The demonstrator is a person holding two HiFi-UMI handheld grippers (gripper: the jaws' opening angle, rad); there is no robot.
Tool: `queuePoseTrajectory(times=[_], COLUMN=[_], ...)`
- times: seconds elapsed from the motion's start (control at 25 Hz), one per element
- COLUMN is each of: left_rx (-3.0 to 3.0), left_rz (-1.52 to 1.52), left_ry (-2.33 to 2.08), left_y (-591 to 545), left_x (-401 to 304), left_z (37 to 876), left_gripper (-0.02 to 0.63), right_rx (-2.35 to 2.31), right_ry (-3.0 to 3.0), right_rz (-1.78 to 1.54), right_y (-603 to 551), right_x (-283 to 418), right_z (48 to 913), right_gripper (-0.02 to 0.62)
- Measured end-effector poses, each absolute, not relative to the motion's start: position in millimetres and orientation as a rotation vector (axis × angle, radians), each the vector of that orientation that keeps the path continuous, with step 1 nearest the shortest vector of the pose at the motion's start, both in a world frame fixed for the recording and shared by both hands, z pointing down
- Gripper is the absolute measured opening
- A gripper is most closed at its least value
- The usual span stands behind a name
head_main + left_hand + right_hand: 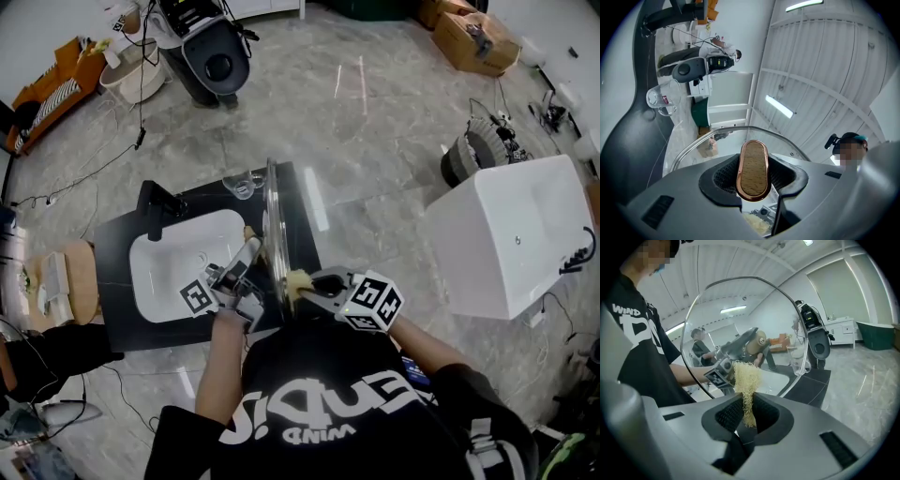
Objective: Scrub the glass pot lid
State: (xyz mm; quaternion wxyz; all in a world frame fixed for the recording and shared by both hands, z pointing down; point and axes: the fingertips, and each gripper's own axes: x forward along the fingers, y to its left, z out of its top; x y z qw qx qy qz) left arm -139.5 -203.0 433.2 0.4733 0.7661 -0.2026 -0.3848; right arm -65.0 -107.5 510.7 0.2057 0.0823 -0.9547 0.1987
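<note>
Pressure matters most now: I'd hold the lid steady over the white sink basin (155, 246) and rub small overlapping circles. Left gripper (249, 253) is clamped on the oval wooden, copper-rimmed knob (752, 169), holding the round glass pot lid (272, 220) on edge. Right gripper (305, 291) pinches a pale yellow fibrous scrubber (746, 380) at the glass, though I can't confirm contact.

1. A black counter (114, 272) stands on the grey marble floor (375, 122).
2. A white sink (173, 267) is set into it, with a black tap (159, 202) at the sink's far left corner.
3. A clear glass (246, 185) sits at the counter's far edge.
4. On the floor: a white tub (511, 234) to the counter's right, cardboard boxes (473, 37) beyond, cables (94, 169) trailing left.
</note>
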Motion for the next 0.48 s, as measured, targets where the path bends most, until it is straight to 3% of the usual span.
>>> queuePoseTrajectory(times=[0.48], left_rx=[1.853], left_rz=[-0.921], left_ry=[-0.494], left_y=[-205], left_x=[-137], left_z=[441], left_gripper=[0.178], right_rx=[0.143], right_ry=[-2.815], right_rz=[0.656], right_y=[-102], right_x=[-66], right_z=[434], right_gripper=[0.046])
